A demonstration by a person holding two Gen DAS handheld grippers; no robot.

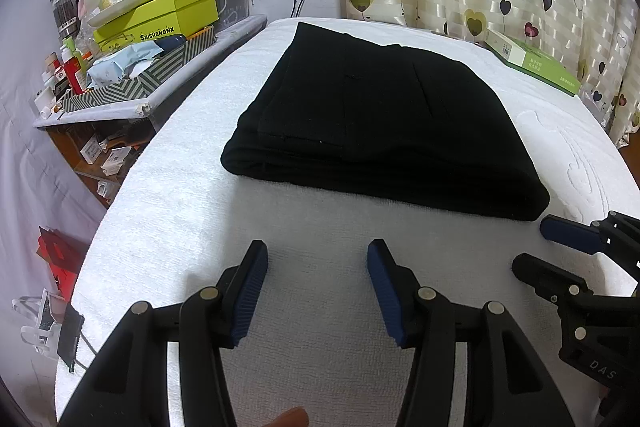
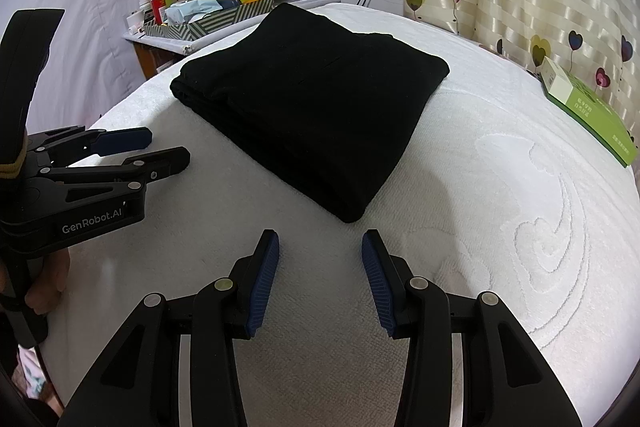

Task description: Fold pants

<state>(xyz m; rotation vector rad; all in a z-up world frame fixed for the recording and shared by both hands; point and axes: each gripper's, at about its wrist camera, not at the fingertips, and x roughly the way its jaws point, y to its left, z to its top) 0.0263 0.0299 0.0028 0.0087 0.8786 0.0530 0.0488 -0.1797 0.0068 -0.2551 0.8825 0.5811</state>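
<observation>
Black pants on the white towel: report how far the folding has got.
Done: the black fabric pants lie as a compact layered rectangle on the white terry towel, edges roughly lined up. In hand: nothing; the left tool and the right tool stand open over bare towel, clear of the pants. Left: apparently nothing, except perhaps squaring the near folded edge.

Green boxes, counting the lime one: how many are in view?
2. A lime-green box sits in the cluttered shelf stack left of the white towel; a green box lies at its right edge. Clutter may hide more.
</observation>
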